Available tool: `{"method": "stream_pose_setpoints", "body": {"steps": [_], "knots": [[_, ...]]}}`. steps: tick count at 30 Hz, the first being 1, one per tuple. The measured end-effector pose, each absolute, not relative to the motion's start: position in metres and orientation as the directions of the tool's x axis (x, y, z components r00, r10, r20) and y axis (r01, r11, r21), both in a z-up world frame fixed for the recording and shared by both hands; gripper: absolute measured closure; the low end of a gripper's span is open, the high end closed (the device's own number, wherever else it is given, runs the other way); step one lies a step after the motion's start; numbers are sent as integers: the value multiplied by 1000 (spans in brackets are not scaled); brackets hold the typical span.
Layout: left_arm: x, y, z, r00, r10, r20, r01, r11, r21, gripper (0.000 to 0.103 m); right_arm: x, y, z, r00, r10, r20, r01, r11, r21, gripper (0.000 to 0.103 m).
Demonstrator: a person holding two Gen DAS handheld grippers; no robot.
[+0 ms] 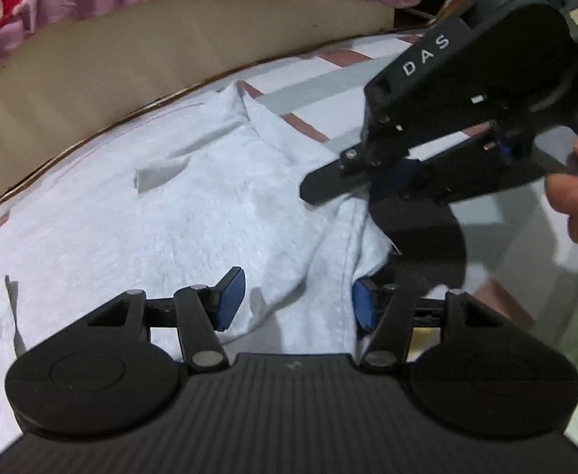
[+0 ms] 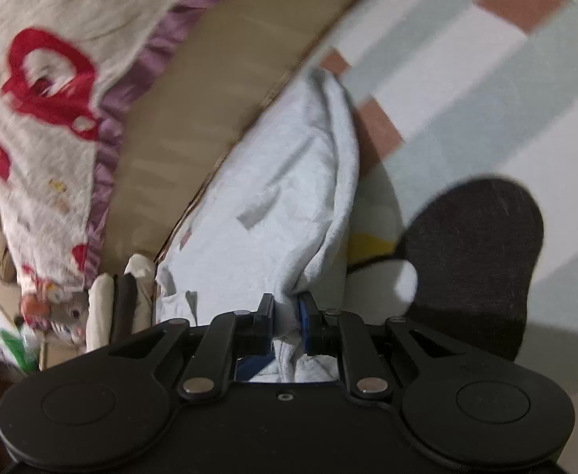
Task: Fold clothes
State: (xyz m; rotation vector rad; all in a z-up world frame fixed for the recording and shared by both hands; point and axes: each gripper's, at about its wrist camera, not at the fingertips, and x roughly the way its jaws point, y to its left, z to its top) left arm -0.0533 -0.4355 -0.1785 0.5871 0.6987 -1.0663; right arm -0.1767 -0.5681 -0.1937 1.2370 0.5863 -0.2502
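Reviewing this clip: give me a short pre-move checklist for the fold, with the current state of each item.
1. Right tool closed on the white garment: ok, cloth bunched between its pads.
2. Left tool gripping cloth: not ok, its jaws stand open, with the garment's hem lying between them.
3. Garment flat on the striped sheet: not ok, ridges and folds near the right tool.
4. Fold path free: not ok, a dark object lies right beside the garment.
5. Far edge of the garment aligned: cannot tell, blurred.
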Motion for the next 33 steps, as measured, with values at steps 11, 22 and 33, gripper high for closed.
{"method": "stream_pose_setpoints", "body": {"steps": [11, 22, 33], "knots": [[-39, -455, -184, 255, -645, -720, 955, 284, 83, 94, -176, -566, -189, 859, 168, -483, 415, 324, 850, 84], [-13, -439, -173, 222, -672, -706, 931, 361, -51, 96, -177, -580, -180, 854, 29, -519, 479, 343, 808, 42], [-18, -439, -172, 221, -682, -697, 955, 296, 13, 96, -122, -610, -213, 846, 24, -533, 495, 336, 801, 35]]}}
